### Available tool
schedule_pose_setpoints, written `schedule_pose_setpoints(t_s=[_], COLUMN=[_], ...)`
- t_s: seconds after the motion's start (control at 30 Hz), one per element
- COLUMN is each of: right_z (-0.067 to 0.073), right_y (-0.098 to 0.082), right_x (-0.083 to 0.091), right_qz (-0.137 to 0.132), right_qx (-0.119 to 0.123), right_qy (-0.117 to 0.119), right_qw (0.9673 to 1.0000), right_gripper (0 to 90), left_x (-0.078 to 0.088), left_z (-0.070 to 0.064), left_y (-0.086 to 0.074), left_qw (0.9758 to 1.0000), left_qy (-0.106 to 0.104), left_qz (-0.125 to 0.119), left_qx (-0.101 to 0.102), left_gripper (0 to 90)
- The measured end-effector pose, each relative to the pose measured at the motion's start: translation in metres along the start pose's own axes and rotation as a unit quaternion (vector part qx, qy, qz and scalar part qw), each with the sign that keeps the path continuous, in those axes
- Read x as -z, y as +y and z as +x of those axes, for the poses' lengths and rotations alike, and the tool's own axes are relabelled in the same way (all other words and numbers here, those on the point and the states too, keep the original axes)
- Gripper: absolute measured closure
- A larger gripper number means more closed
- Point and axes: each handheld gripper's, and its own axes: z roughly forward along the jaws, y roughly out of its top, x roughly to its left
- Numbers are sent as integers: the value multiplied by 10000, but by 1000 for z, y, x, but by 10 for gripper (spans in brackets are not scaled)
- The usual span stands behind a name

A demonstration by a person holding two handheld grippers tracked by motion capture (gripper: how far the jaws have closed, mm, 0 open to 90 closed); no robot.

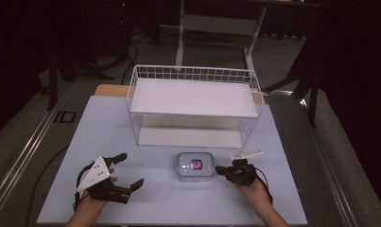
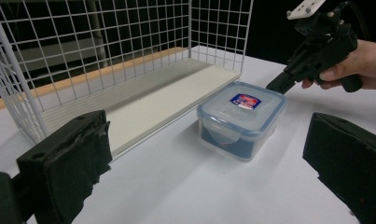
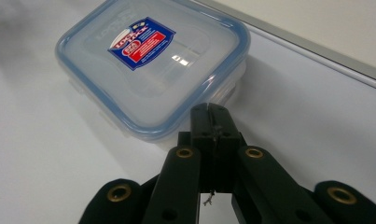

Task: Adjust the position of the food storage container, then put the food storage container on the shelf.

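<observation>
Lidded clear box [image 1: 195, 166] flat before rack [image 1: 194, 105].

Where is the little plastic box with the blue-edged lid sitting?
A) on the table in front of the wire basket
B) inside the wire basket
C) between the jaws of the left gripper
A: the plastic box rests on the table, apart from the wire basket behind it.

High view: fixed above the near edge of the table [image 1: 131, 198], facing forward and down, far off. Left gripper view: low over the tabletop, facing across to the box [image 2: 241, 119], the basket [image 2: 106, 56] and the right gripper [image 2: 276, 84]. Right gripper view: very near, tilted down onto the box [image 3: 150, 65] past its own closed jaws. All three share the box [image 1: 195, 166].
</observation>
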Motion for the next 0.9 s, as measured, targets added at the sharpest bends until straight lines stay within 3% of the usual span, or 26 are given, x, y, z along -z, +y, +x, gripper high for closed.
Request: schedule_pose_setpoints(t_s=[0.3,0.4,0.57,0.7,0.77,0.9], right_z=[14,15,15,18,22,29], right_y=[11,14,16,15,16,19], right_x=[-15,-18,-13,1,9,24], right_qz=[40,48,49,-169,-349,-689], right_qx=[155,325,376,344,346,358], right_qy=[173,51,-229,-291,-258,-259], right_qw=[9997,9994,9990,9988,9985,9966], right_gripper=[900,900,882,763,624,422], left_x=[-1,-1,-1,-5,-8,-14], left_z=[-1,-1,0,-2,-4,-6], left_y=[0,-1,-1,-1,0,5], left_qw=[10000,10000,9999,9990,9988,9977], left_qy=[-34,-43,-143,-380,-404,-514], left_qz=[38,37,47,160,268,369], left_qx=[0,6,72,192,118,243], left_gripper=[17,17,17,17,17,17])
